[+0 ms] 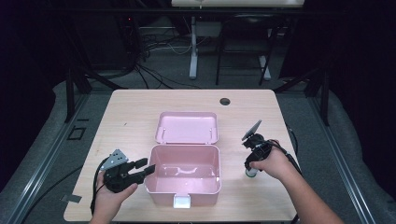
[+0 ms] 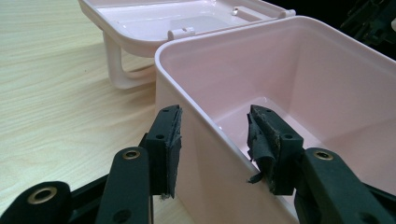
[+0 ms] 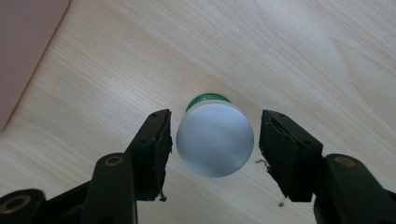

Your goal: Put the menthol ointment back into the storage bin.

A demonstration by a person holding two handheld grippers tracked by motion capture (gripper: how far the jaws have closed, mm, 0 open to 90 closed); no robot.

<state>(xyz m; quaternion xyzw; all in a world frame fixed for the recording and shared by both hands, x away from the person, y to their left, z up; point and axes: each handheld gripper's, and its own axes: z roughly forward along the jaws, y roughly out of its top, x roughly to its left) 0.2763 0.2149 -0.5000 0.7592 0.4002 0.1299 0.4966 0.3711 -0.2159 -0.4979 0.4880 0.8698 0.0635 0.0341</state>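
There is one pink box point(image 1: 183, 169) with one lid point(image 1: 187, 127), and the lid lies open. There is one small bottle point(image 3: 215, 137) with a white cap and a green body. There are two grippers, the left gripper point(image 1: 142, 169) and the right gripper point(image 3: 215, 140), and each one has two black jaws. Two hands hold them. There is one wooden table point(image 1: 135, 109) with one round hole point(image 1: 225, 101) in it.
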